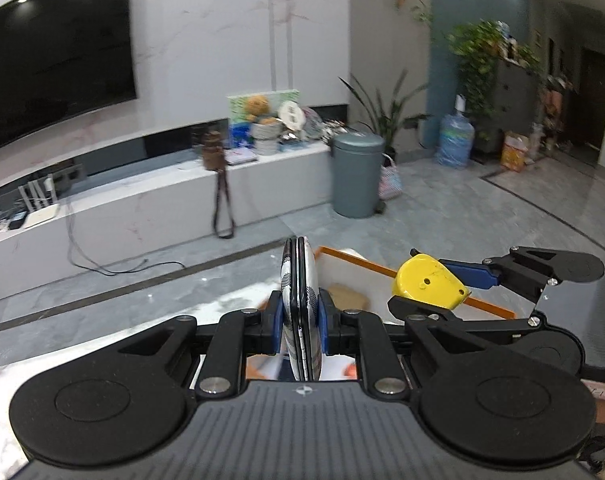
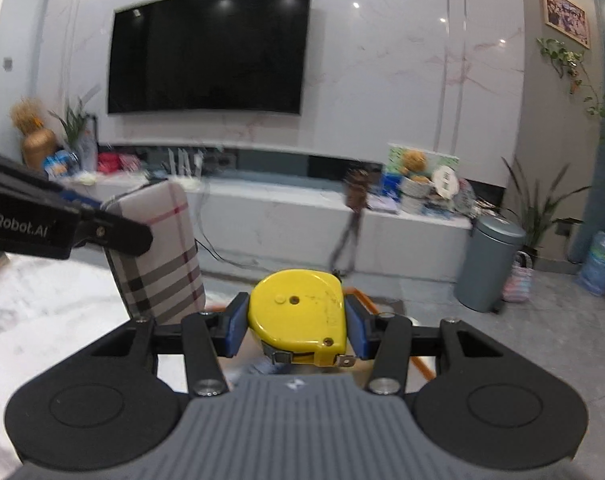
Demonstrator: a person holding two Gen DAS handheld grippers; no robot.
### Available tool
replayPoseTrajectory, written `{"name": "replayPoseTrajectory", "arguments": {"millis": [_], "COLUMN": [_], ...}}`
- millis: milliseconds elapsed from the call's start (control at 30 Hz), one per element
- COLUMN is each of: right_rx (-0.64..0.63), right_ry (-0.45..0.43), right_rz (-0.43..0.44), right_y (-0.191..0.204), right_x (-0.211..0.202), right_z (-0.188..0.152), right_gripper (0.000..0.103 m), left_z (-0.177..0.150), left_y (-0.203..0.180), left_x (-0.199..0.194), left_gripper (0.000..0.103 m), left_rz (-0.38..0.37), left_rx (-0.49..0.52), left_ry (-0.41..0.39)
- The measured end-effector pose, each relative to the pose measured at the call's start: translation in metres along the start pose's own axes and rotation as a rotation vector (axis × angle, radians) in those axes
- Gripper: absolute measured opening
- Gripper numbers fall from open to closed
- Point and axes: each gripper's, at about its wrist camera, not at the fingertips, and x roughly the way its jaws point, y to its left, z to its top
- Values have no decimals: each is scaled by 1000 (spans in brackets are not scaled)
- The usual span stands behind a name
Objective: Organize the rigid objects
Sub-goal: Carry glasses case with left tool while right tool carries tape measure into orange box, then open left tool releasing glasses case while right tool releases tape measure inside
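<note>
Left wrist view: a flat plaid-patterned case [image 1: 301, 308] is clamped edge-on between the blue pads [image 1: 276, 322] of the left gripper [image 1: 300, 322], its upper end standing above the fingers. Beyond the case, an orange-rimmed tray [image 1: 490, 304] is seen on the marble tabletop [image 1: 102, 332], with a tan object lying inside it. To the right of the case and above the tray's rim, a yellow tape measure [image 1: 428, 282] is held by the right gripper [image 1: 442, 286].

In the right wrist view, the tape measure [image 2: 298, 316] is gripped on both sides by the blue pads [image 2: 238, 324] of the right gripper [image 2: 298, 326], its metal hook end pointing toward the camera. The case [image 2: 158, 252] appears to its left, broad face showing, held upright by the left gripper [image 2: 102, 216].
</note>
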Motion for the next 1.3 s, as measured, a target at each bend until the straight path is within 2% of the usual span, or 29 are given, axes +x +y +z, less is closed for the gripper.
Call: {"name": "replayPoseTrajectory", "arguments": {"millis": [167,400,800,900,1067,1167,1300], "right_rx": [36,30,44,36,34,35,37], "right_ry": [70,155,231,237,247,254,268], "right_rz": [-18,-40,-15,-6,0,4,8], "right_y": [-31,-49,-51,-46,-44,-43,-42], "right_x": [6,15,41,45,53,58,66], "right_z": [-10,-26,-40,-40,-42,-43,-46], "right_gripper": [50,50,50,50,50,50,50], "left_z": [2,6,2,2,-5,-14,-25], "left_y": [-26,-48,-55,-56,-66,-70,-75], "left_x": [25,54,93,95,102,112,128], "left_gripper": [19,19,19,19,19,19,19], "left_rz": [-48,-101,-102,-68,75,92,120], "left_rx": [30,90,134,178,342,406,464], "left_ry": [65,160,333,346,386,442,465]}}
